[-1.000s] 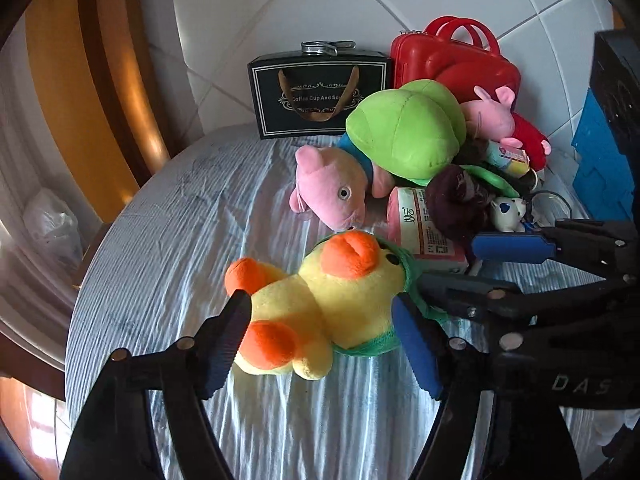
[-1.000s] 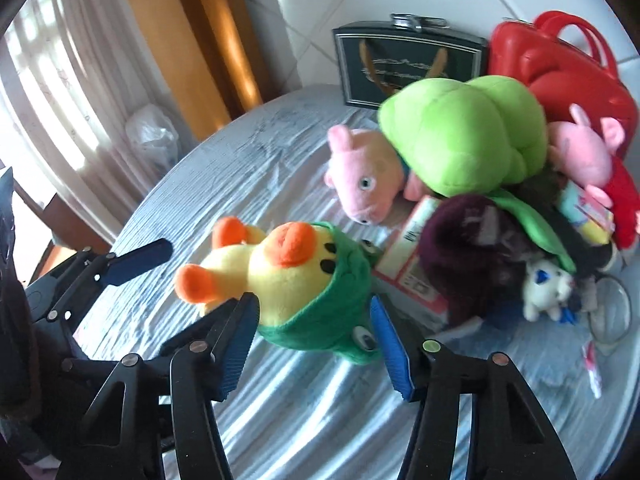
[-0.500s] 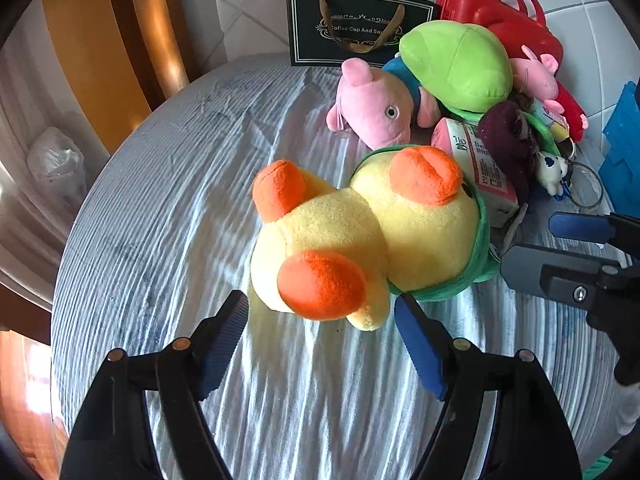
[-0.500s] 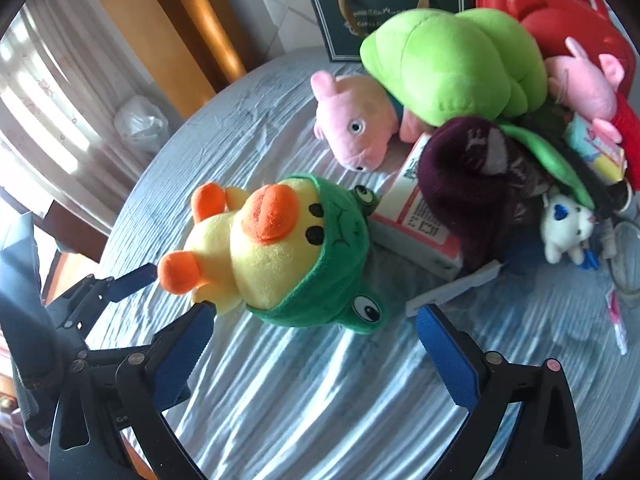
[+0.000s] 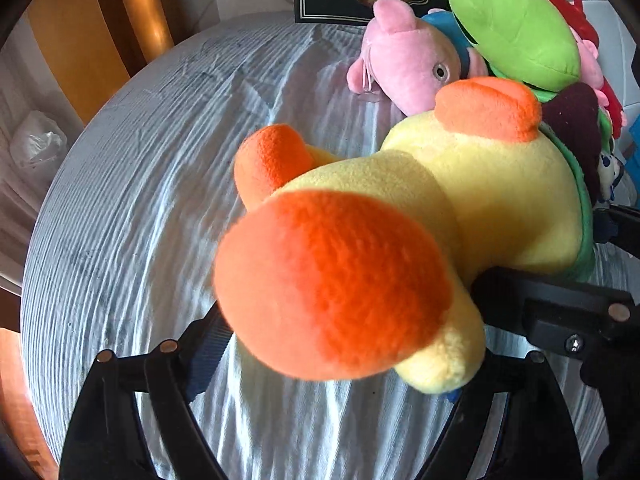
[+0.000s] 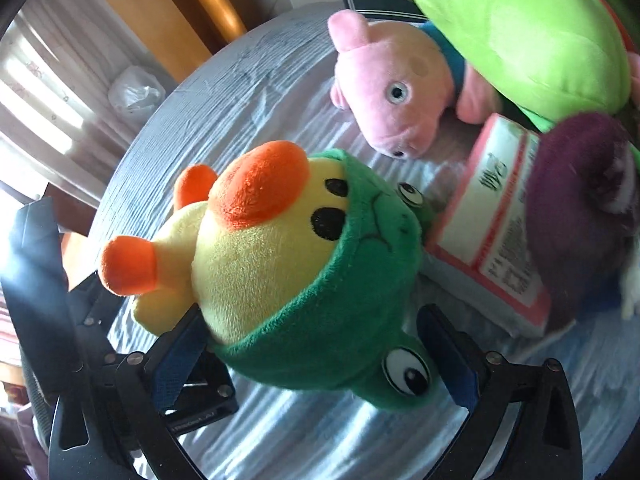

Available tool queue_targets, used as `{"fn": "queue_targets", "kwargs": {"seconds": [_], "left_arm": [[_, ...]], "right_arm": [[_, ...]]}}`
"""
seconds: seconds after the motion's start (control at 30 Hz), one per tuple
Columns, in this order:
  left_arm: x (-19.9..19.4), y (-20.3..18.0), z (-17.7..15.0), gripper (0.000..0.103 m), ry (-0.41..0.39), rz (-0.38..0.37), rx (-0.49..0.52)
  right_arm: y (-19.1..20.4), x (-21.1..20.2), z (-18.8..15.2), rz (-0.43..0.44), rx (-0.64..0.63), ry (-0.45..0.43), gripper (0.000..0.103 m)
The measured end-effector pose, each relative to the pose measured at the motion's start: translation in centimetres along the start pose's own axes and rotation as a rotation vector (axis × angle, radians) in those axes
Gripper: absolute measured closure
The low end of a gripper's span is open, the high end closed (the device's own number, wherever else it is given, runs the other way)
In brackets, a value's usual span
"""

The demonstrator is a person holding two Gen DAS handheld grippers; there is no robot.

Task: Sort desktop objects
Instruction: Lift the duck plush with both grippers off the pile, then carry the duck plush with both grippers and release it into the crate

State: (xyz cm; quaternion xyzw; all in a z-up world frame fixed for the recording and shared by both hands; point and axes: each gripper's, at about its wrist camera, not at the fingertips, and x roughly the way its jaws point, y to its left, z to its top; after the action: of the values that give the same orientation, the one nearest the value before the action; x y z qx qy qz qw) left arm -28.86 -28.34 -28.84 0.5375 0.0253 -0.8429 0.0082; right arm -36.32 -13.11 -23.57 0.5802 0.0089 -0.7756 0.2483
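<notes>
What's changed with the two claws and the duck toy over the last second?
Both claws closed in on the duck plush. The left claw opened wider around its foot end, the right claw around its hooded head; neither visibly presses it. The pile behind stayed put.

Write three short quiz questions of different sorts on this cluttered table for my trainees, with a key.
1. True or false: the yellow plush duck with an orange beak and green frog hood lies on the striped grey tablecloth.
2. What lies just beyond the duck's hood? A) a pink-and-white printed carton; B) a glass bottle; C) a metal spoon.
3. Is the right gripper open or shut?

Key: 1 true. 2 A. 3 open; its jaws have just been opening, and the duck's hooded head sits between them, not clamped.
</notes>
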Motion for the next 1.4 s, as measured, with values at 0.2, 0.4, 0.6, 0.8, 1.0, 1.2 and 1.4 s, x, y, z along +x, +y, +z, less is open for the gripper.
{"fn": "queue_targets", "kwargs": {"seconds": [0.2,0.4,0.6,0.8,1.0,1.2,1.4], "left_arm": [[-2.6,0.4,0.2,0.019,-0.115,-0.028,0.026],[-4.1,-0.6,0.5,0.029,-0.144,-0.038,0.087],[-8.1,-2.3,0.3,0.029,-0.218,-0.025,0.114],[-13.8,-5.2,0.9,0.029,-0.331,-0.027,0.162],[-20.4,-11.1,1.0,0.029,-0.445,-0.069,0.244],[-26.1,-19.9,1.4,0.029,-0.553,-0.149,0.355],[-31.5,-30.6,0.8,0.029,-0.642,-0.255,0.483]], "right_arm": [[1.4,0.0,1.3,-0.022,-0.056,-0.056,0.008],[1.6,-0.8,0.9,-0.022,-0.072,-0.079,0.02],[1.5,-3.9,-0.3,-0.006,-0.079,-0.146,0.02],[2.0,-10.1,-1.2,-0.017,-0.076,-0.271,0.02],[0.8,-17.6,-3.8,-0.064,-0.047,-0.401,0.02],[-3.9,-28.1,-8.9,-0.151,0.015,-0.527,0.02],[-9.8,-38.4,-15.8,-0.262,0.132,-0.649,0.02]]}}
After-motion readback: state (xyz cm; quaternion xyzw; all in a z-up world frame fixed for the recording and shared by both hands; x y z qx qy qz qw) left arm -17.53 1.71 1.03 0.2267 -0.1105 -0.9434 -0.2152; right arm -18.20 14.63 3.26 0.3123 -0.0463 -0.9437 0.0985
